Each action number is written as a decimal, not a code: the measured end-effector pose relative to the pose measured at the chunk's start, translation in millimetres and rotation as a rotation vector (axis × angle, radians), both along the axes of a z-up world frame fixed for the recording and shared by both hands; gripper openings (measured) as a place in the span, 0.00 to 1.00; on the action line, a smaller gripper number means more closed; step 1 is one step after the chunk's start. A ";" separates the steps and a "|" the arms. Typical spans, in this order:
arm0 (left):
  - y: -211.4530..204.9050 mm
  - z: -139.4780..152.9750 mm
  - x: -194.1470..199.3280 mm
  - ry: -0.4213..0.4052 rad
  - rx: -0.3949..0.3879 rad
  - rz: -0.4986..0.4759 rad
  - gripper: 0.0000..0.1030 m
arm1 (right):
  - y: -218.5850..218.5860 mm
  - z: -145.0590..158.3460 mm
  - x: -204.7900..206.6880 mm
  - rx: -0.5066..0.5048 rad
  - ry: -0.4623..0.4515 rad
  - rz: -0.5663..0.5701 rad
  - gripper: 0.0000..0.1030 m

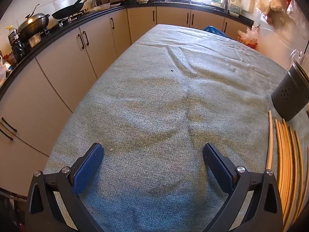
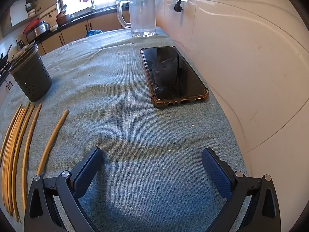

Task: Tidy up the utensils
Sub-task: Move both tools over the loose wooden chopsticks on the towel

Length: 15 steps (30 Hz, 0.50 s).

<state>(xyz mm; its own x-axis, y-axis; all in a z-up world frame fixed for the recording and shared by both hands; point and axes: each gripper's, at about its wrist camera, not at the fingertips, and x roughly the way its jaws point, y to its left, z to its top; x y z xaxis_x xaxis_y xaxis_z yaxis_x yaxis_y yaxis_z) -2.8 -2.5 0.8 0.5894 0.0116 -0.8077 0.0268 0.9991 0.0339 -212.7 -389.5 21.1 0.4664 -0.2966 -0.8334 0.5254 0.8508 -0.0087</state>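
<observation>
Left wrist view: bench [image 1: 164,96] under a grey-green woven cloth, its left edge dropping off beside a row of beige cabinets [image 1: 63,61]; the cloth ahead lies bare to the far edge.
Right wrist view: same bench, its right edge against a white tiled wall [image 2: 241,67].
Left hand-held gripper [image 1: 153,154]: jaws spread wide, nothing between them, angled down over bare cloth.
Right hand-held gripper [image 2: 152,158]: jaws spread wide, nothing between them, over bare cloth.
Glass mug [image 2: 142,14]: upright at the far right corner, contents not discernible.
Utensil holder [image 2: 31,77]: dark perforated cylinder, upright, near the left of the right view; contents unclear.
Smartphone [image 2: 173,73]: face up in an amber case, near the wall; no legible writing.
Chopsticks [image 2: 14,150]: wooden, loose on the cloth just in front of the holder, one stick [image 2: 53,141] lying apart toward the right gripper.
</observation>
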 end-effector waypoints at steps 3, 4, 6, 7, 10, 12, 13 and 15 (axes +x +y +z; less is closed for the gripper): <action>-7.0 1.7 0.6 0.008 0.002 -0.016 1.00 | 2.2 -0.3 -3.3 0.000 0.003 -0.011 1.00; -9.5 3.3 -2.1 0.004 -0.001 -0.024 1.00 | 2.4 -2.1 -2.8 0.000 0.009 -0.009 1.00; -10.3 9.6 -14.3 -0.015 -0.011 -0.030 1.00 | 0.8 -4.1 -1.0 -0.003 0.023 -0.009 1.00; -12.3 15.0 -19.0 -0.028 -0.012 -0.038 1.00 | 1.7 -1.5 -0.3 -0.007 0.028 -0.009 0.99; -18.9 39.4 -37.7 -0.099 0.000 -0.061 1.00 | 1.7 4.8 0.3 -0.040 0.020 -0.009 0.96; -19.3 56.3 -51.7 -0.140 -0.002 -0.079 1.00 | 15.3 21.3 -3.1 -0.093 -0.004 -0.017 0.96; -18.7 64.4 -59.0 -0.158 -0.006 -0.089 1.00 | 17.5 28.0 -5.8 -0.100 -0.021 -0.013 0.96; -16.4 79.3 -74.2 -0.192 -0.013 -0.105 1.00 | 25.9 44.7 -14.8 -0.126 -0.061 -0.014 0.96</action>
<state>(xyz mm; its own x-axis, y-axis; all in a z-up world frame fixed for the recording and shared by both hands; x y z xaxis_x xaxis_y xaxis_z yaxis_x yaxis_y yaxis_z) -77.0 -18.9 80.0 0.7300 -0.0674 -0.6801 0.1249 0.9915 0.0358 -227.5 -363.6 65.8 0.5106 -0.4035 -0.7593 0.5399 0.8377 -0.0821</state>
